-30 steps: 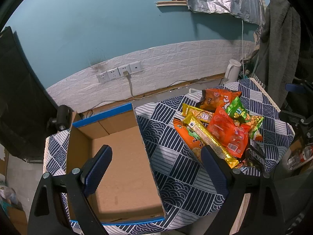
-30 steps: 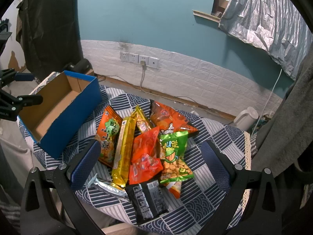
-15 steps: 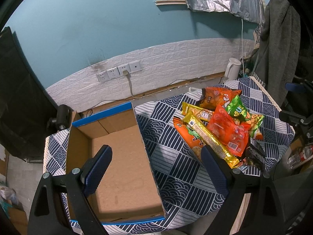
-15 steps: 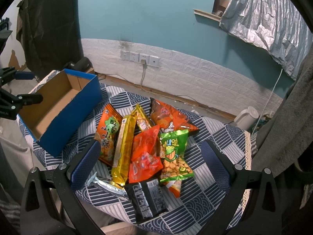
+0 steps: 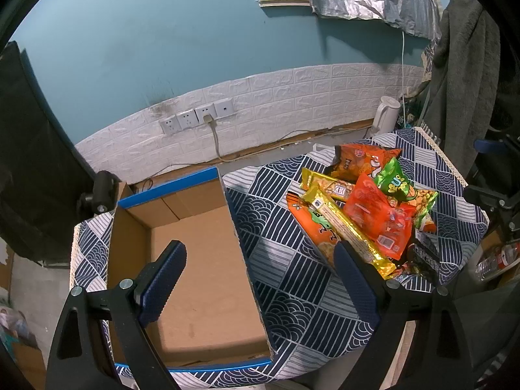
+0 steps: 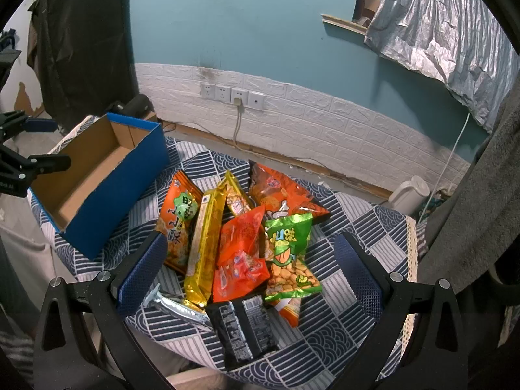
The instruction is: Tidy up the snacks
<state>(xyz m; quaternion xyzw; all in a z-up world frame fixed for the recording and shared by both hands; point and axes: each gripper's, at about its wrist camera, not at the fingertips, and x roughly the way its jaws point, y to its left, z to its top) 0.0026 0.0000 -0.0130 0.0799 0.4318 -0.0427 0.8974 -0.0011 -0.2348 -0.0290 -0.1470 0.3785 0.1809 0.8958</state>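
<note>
- Both claws stand wide open with nothing between their blue pads: the right gripper hangs above the near end of the snack pile, and the left gripper hangs above the cardboard box, its right finger over the tablecloth beside the box.
- Relative to the box, the snacks lie in one overlapping heap well off to its right on the same cloth, none of them inside it.
- Nearest the box is an orange bag with a green face, and a long gold packet lies partly over its right edge.
- Right of the gold packet a red-orange bag lies on top of the heap, with a green peanut bag touching its far side from the box.
- Behind these, farther from the grippers, lie a small yellow packet and a dark orange bag.
- At the near edge of the heap lie a black packet and a silver wrapper.
- The box is blue outside, brown inside, open on top and holds nothing.
- Beyond the heap, away from the box, a white kettle stands on the floor by the white brick wall panel.
</note>
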